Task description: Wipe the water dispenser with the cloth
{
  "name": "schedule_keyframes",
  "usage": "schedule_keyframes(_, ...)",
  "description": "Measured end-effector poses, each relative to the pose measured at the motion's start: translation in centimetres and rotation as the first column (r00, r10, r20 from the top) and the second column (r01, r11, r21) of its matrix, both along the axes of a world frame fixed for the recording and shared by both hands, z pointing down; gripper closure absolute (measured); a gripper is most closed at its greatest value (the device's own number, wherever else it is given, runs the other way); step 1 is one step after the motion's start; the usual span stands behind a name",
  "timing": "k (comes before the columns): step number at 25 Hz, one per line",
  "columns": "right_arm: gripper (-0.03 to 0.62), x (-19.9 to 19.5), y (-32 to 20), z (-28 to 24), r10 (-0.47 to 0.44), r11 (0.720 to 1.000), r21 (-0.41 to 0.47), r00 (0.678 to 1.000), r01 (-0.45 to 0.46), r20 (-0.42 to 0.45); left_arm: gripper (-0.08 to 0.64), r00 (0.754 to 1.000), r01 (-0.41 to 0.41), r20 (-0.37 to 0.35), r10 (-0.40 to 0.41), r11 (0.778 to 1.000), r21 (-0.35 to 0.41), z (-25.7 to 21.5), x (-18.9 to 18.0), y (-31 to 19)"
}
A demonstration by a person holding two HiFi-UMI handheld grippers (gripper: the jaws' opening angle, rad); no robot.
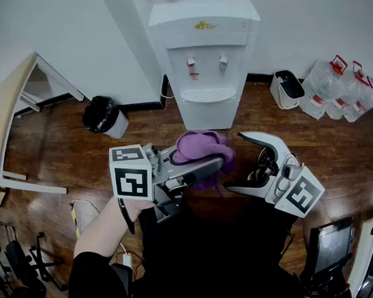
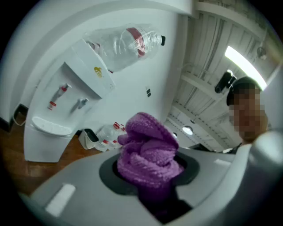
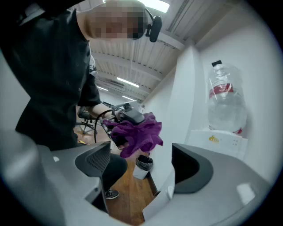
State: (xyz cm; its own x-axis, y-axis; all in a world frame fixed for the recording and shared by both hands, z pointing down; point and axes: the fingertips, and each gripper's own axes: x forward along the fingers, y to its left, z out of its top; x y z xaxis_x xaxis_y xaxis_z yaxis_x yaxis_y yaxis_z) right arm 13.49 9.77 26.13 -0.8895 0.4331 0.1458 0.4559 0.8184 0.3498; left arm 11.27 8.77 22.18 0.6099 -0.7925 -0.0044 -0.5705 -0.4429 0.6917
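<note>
The white water dispenser (image 1: 203, 59) stands against the wall straight ahead, with two taps and a drip tray on its front; it also shows as the dispenser (image 2: 66, 110) at the left of the left gripper view. A bunched purple cloth (image 1: 202, 149) is held in my left gripper (image 1: 212, 166), which is shut on it and points level toward the dispenser. Up close the cloth (image 2: 148, 154) bulges out between the dark pads. My right gripper (image 1: 236, 161) hangs beside it, open wide and holding nothing. From the right gripper (image 3: 141, 165) the cloth (image 3: 135, 132) is seen ahead.
A bin lined with a black bag (image 1: 104, 116) stands left of the dispenser. A white bin (image 1: 286, 88) and several large water bottles (image 1: 342, 91) stand to its right. A desk edge (image 1: 14, 105) is at the far left, a monitor (image 1: 331, 246) at the lower right. The floor is wood.
</note>
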Motion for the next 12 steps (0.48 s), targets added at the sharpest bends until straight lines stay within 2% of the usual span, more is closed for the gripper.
schedule_keyframes(3, 0.133, 0.2, 0.2, -2.8, -0.066, 0.996, 0.066, 0.996, 0.062, 0.059, 0.390, 0.994, -0.078, -0.075, 0.077, 0.997, -0.001, -1.8, 1.7, -1.9)
schedule_keyframes(6, 0.127, -0.4, 0.3, -4.8, -0.114, 0.978, 0.189, 0.987, 0.091, 0.113, 0.390, 0.985, -0.136, -0.103, 0.136, 0.991, 0.006, -3.0, 3.7, -3.8)
schedule_keyframes(10, 0.130, -0.7, -0.8, -6.2, -0.178, 0.926, 0.363, 0.967, 0.101, 0.185, 0.387, 0.977, -0.178, -0.112, 0.179, 0.984, 0.020, -3.5, 5.1, -5.7)
schedule_keyframes(12, 0.173, -0.5, -1.0, -6.3, -0.244, 0.888, 0.435, 0.954, 0.148, 0.173, 0.385, 0.972, -0.205, -0.115, 0.204, 0.979, 0.005, -3.0, 5.8, -6.0)
